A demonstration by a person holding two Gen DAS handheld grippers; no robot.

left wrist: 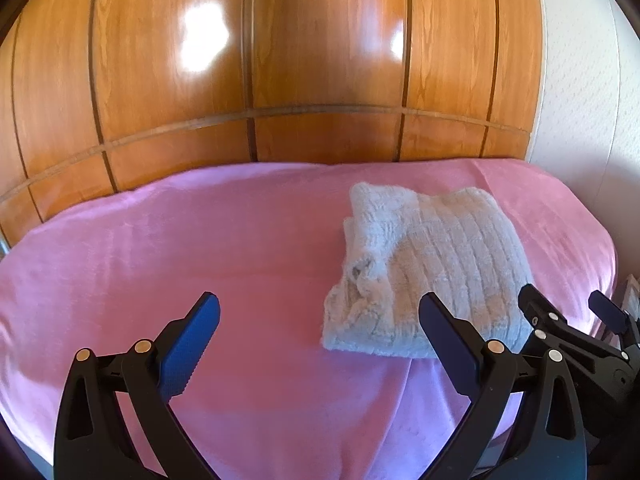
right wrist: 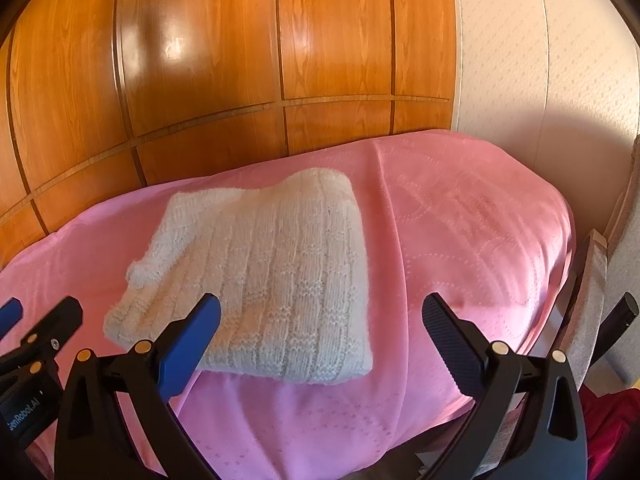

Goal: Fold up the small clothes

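A small white knitted garment (left wrist: 432, 268) lies folded into a thick rectangle on the pink blanket (left wrist: 200, 240), right of centre in the left wrist view. In the right wrist view the same garment (right wrist: 264, 272) lies left of centre, its ribbed side up. My left gripper (left wrist: 320, 340) hovers open in front of it, nothing between its blue-padded fingers. My right gripper (right wrist: 320, 340) is open too, just off the garment's near right corner, and holds nothing. The right gripper (left wrist: 568, 312) also shows at the lower right of the left wrist view.
A glossy wooden panelled wall (left wrist: 280, 60) rises directly behind the bed. A white textured wall (right wrist: 540, 60) stands to the right. A grey upholstered piece (right wrist: 612, 280) and a red cloth (right wrist: 612, 420) sit beside the bed's right edge.
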